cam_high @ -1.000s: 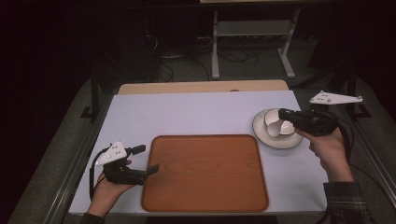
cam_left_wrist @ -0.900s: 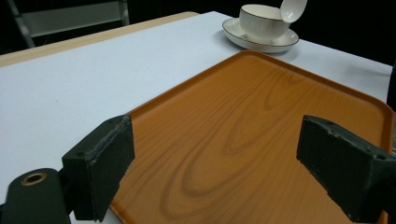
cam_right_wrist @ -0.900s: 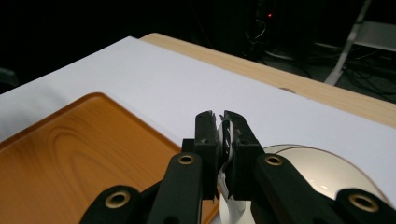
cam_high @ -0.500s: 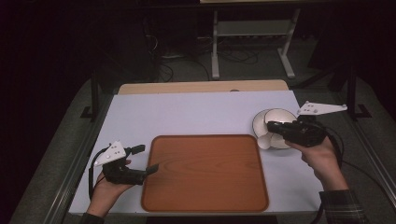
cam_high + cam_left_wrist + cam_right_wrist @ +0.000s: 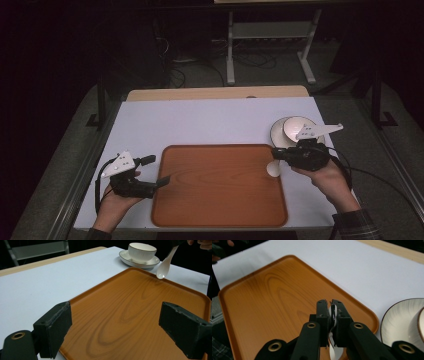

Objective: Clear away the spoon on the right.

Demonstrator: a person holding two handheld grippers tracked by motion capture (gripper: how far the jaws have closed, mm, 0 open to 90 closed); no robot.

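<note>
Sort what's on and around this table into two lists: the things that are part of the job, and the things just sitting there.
In the job:
- white spoon, clamped in the right gripper, hanging at the tray's edge
- wooden tray
- cup on its saucer
- left gripper, open beside the tray

Just there:
- white table cover
- metal stand on the floor behind

A wooden tray [image 5: 220, 185] is lying mid-table [image 5: 200, 120]. A cup [image 5: 141, 251] is sitting on a saucer [image 5: 130, 260] just beyond its far right corner. A spoon [image 5: 165, 263] is hanging above that corner.
</note>
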